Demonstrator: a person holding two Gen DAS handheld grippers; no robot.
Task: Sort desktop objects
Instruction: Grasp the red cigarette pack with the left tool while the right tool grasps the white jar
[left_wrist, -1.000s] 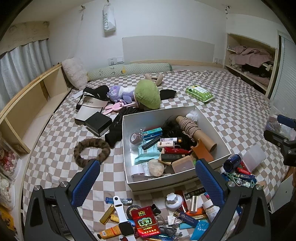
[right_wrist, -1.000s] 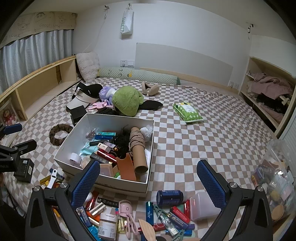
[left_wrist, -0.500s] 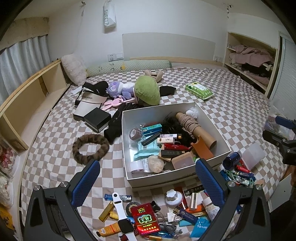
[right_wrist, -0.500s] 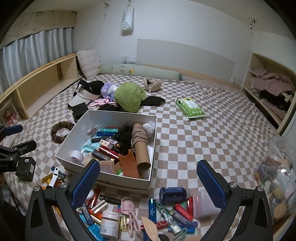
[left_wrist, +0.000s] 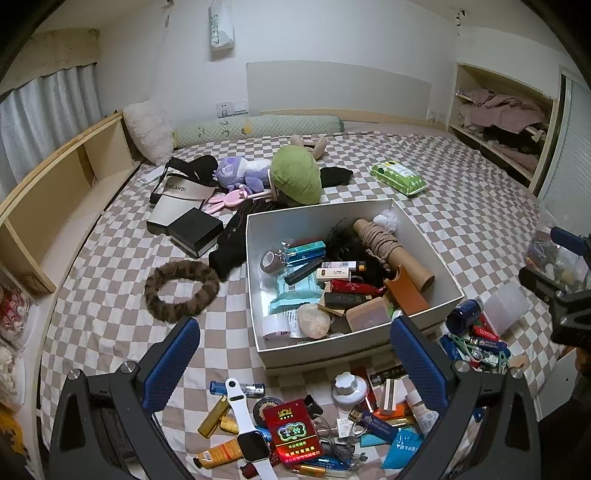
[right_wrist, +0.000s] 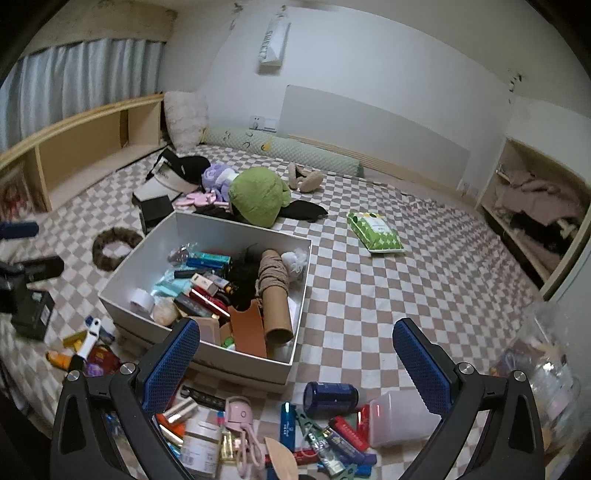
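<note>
- Both sets of fingers are spread wide with nothing in them. My left gripper hangs over the near pile, my right gripper over the stuff at the box's right corner.
- Under the left: a white watch, a red pack, a gold lighter and an orange tube, all loose on the bed.
- Under the right: a blue can, a clear tub and a pink clip.
- The white box sits just past both piles, already half full.
- So I'd say I'm between picks, choosing the next one.
- Next move, my guess: drop onto one item without snagging its neighbours. The can looks easiest, it lies a bit apart.
</note>
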